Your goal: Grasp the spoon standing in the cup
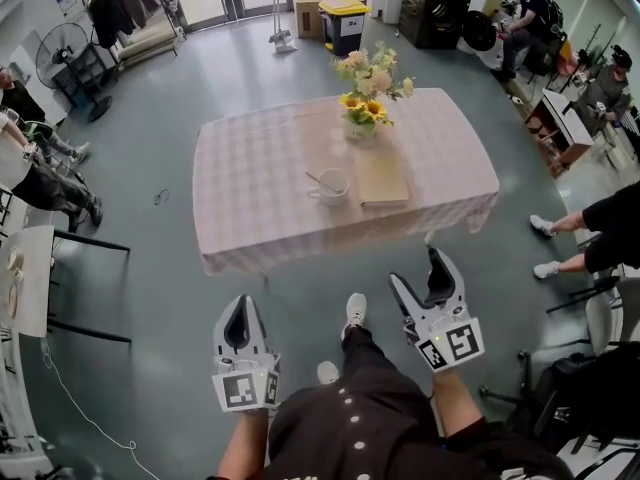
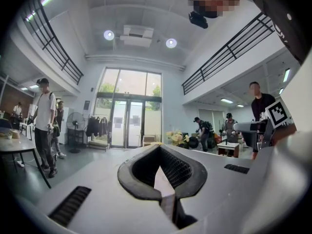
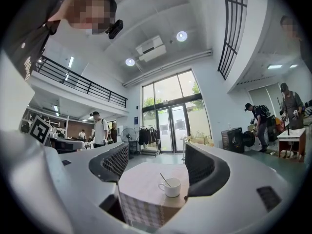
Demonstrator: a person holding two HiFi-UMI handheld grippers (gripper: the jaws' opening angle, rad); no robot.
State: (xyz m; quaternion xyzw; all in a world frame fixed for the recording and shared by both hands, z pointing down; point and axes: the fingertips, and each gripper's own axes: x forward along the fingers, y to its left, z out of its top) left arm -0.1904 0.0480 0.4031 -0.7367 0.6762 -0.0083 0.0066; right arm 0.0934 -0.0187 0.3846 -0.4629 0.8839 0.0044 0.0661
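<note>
A white cup (image 1: 333, 185) stands near the middle of a table under a pink checked cloth (image 1: 255, 193). A spoon (image 1: 321, 179) leans in it, handle pointing up and left. Both grippers hang short of the table's near edge, above the floor. My left gripper (image 1: 239, 305) is shut and holds nothing; in the left gripper view its jaws (image 2: 159, 149) meet at the tips. My right gripper (image 1: 421, 272) is open and empty. The right gripper view frames the cup (image 3: 171, 187) and spoon (image 3: 164, 179) between its fingers, still well ahead of the right gripper (image 3: 157, 154).
A tan book (image 1: 381, 178) lies right of the cup, and a vase of flowers (image 1: 364, 108) stands behind it. The person's shoe (image 1: 354, 313) is between the grippers. A desk (image 1: 25, 278) stands at the left; seated people and chairs (image 1: 600, 238) are at the right.
</note>
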